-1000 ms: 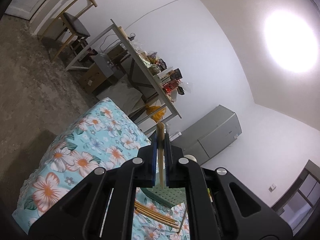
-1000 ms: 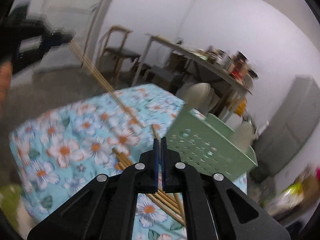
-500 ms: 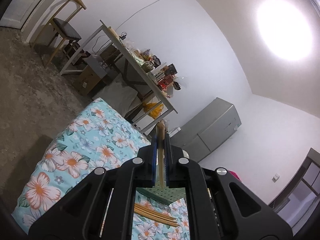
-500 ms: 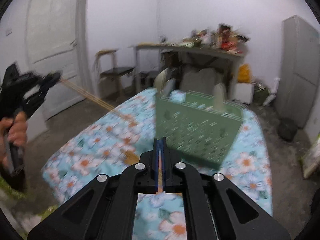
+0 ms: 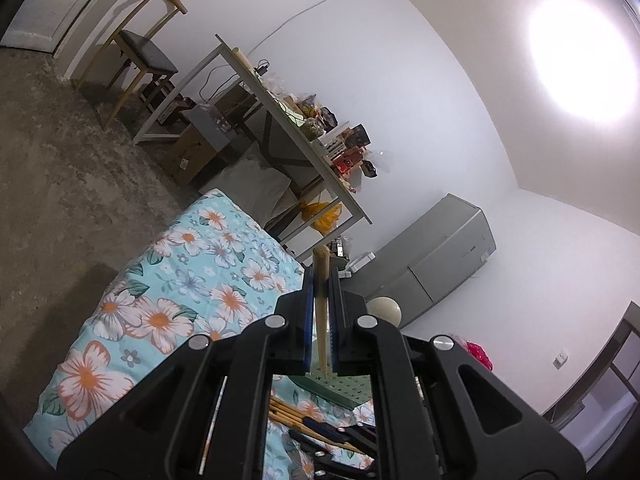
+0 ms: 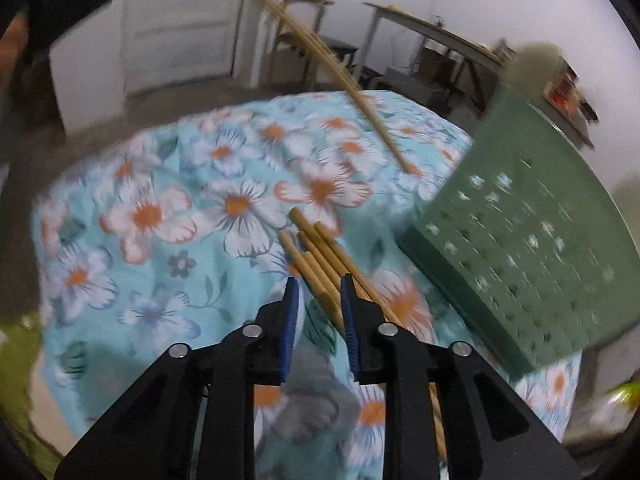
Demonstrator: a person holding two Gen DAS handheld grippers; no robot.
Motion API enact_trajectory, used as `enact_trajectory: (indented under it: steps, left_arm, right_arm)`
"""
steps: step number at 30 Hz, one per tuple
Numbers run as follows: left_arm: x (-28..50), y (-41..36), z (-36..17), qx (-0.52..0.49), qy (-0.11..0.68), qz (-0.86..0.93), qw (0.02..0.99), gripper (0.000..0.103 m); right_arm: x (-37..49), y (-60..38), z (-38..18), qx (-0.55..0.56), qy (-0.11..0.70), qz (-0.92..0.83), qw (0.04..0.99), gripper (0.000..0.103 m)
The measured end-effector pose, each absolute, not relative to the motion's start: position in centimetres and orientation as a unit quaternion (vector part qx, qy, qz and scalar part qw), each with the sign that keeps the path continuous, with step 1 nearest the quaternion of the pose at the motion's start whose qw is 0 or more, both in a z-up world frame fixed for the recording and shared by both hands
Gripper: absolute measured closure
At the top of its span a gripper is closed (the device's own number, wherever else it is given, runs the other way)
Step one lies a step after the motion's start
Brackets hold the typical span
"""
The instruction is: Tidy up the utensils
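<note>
My left gripper point(image 5: 320, 280) is shut on a pair of wooden chopsticks point(image 5: 321, 264), whose blunt ends poke out past its fingertips. In the right wrist view those chopsticks point(image 6: 320, 56) slant down from the upper left to a tip above the floral cloth point(image 6: 160, 216). My right gripper point(image 6: 318, 284) tilts down over a bundle of several chopsticks point(image 6: 316, 248) lying on the cloth. Its jaws are opening; the bundle runs between them, and the pads do not press on it. A green perforated basket point(image 6: 520, 256) stands just right of the bundle.
The floral cloth covers a small table point(image 5: 168, 288) with bare concrete floor around it. Behind stand a wooden chair point(image 5: 140, 52), a cluttered white desk point(image 5: 288, 128) and a grey cabinet point(image 5: 436, 256). A pale round thing point(image 5: 384, 310) shows at the basket's far side.
The right gripper has swung down toward the table, and its jaws have parted over the lying bundle. The left gripper keeps its grip and has hardly moved.
</note>
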State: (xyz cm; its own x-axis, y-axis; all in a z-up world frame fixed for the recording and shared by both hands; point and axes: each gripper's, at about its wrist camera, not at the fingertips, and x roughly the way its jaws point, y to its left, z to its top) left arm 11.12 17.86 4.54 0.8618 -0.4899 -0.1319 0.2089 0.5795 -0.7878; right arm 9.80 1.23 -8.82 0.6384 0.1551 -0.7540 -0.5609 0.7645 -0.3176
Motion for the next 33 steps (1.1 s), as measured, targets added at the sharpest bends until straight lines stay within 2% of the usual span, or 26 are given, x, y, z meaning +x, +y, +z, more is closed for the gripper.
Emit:
enact_trajectory:
  steps: [4, 11, 13, 15, 17, 24, 33]
  left_arm:
    - [11.6, 18.2, 4.1, -0.417, 0.171, -0.197, 0.870, 0.098]
    - [12.3, 18.6, 3.4, -0.426, 0.178, -0.198, 0.865, 0.098]
    - [12.4, 18.6, 3.3, -0.427, 0.178, -0.198, 0.864, 0.098]
    - [12.4, 18.7, 3.3, -0.428, 0.178, -0.198, 0.863, 0.098]
    - [12.4, 18.6, 3.3, -0.427, 0.178, -0.197, 0.864, 0.098]
    - [12.4, 19.0, 3.3, -0.428, 0.172, -0.194, 0.866, 0.098]
    - [11.8, 18.3, 4.6, -0.421, 0.158, -0.211, 0.868, 0.098]
  right_arm:
    - [9.7, 2.9, -9.9, -0.334, 0.353, 0.199, 0.851, 0.076]
    - [10.1, 4.4, -10.6, -0.372, 0.341, 0.184, 0.844, 0.077]
    - [10.4, 4.9, -10.7, -0.372, 0.340, 0.182, 0.844, 0.080]
    - [10.5, 5.6, -10.8, -0.373, 0.334, 0.175, 0.848, 0.091]
    - [10.1, 5.8, -10.6, -0.372, 0.320, 0.169, 0.855, 0.091]
    - [7.7, 4.7, -7.9, -0.341, 0.290, 0.142, 0.883, 0.092]
    - [4.4, 0.1, -0.8, -0.225, 0.223, 0.085, 0.945, 0.097]
